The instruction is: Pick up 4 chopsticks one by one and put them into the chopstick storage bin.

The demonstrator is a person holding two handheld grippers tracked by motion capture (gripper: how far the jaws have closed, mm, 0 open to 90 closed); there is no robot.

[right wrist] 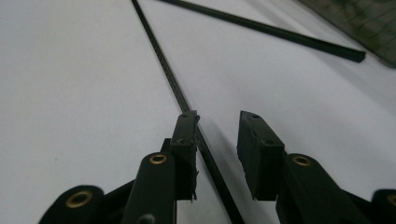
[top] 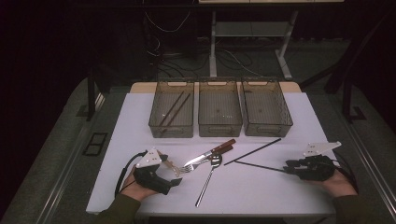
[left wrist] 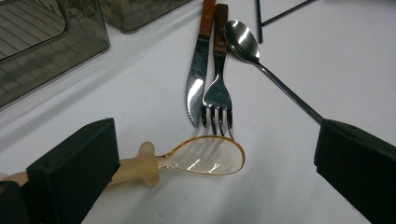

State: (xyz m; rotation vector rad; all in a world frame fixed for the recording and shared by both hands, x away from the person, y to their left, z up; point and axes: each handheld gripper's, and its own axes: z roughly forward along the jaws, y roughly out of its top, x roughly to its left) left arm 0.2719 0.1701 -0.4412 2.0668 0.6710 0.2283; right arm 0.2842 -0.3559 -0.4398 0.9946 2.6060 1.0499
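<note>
Left gripper (top: 173, 171): its fingers (left wrist: 74, 172) stood wide apart on the white surface (top: 261, 186), nothing clamped; a clear amber plastic spoon (left wrist: 205, 156) lay between them, its pale handle running just beside the left finger, and whether that finger touched it could not be told.
Right gripper (top: 290, 166): its fingers (right wrist: 186, 144) were narrowly parted, pressing on nothing; a thin black chopstick (right wrist: 168, 74) ran through the gap, close along the left finger.
Beyond the plastic spoon: a fork (left wrist: 217, 93) with its tines at the spoon's bowl, a serrated knife (left wrist: 196, 79) just beside the fork, both wooden-handled, and a metal spoon (left wrist: 243, 39) whose handle slanted toward the left gripper's right finger.
Second chopstick (top: 254, 151): it lay near the first, forming an angle with it.
Far edge of the surface: three smoky clear bins (top: 220, 130) in a row; the left one held two chopsticks (top: 175, 108).
</note>
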